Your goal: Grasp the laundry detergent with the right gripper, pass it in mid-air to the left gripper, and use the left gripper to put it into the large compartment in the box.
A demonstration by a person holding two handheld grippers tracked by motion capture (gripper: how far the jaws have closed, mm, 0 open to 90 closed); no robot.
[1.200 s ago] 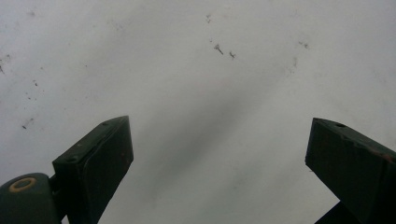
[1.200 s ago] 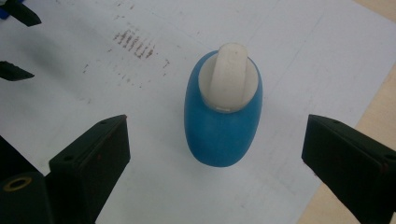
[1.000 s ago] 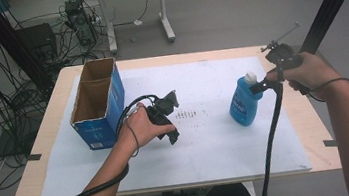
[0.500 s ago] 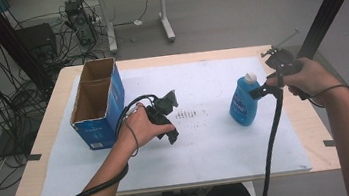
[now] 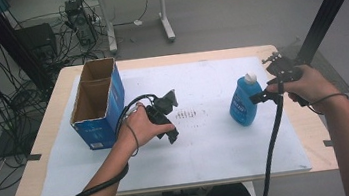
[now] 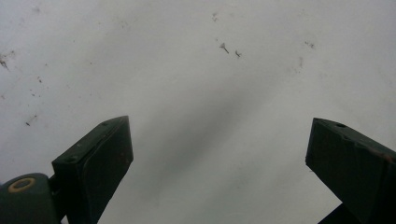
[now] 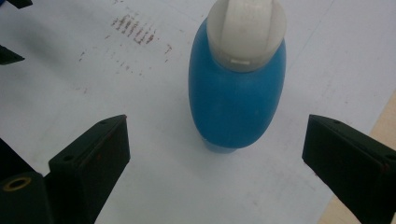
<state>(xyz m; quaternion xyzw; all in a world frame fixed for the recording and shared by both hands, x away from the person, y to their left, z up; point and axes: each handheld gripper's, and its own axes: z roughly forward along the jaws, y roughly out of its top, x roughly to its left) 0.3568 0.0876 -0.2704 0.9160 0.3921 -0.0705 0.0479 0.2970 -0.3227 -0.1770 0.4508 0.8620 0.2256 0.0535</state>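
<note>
1. Toward the right of the white sheet (image 5: 209, 149) that covers the bench (image 5: 51, 138), well apart from the cardboard box: blue bottle (image 5: 244, 103) with a white cap, standing upright. Upright footing leaves its sides free for a side-on grip, which looks like the reason it stands clear of other items.

2. Just right of the bottle: right gripper (image 5: 262, 97), held in the person's right hand, aimed at the bottle's side. In the right gripper view the bottle (image 7: 237, 93) stands ahead of the right gripper (image 7: 215, 154); jaws apart, nothing between the pads, no contact. The wide setting appears meant to take the bottle's body.

3. Well to the left of the bottle, about midway to the box: left gripper (image 5: 169, 116), low over the sheet in the left hand. The left gripper view shows the left gripper (image 6: 219, 158) with jaws apart over bare, speckled sheet (image 6: 196, 70); nothing held. Likely parked out of the way.

4. Far left of the bottle: open-topped cardboard box (image 5: 96, 103), blue-sided, upright, two compartments, a probable receptacle.
</note>
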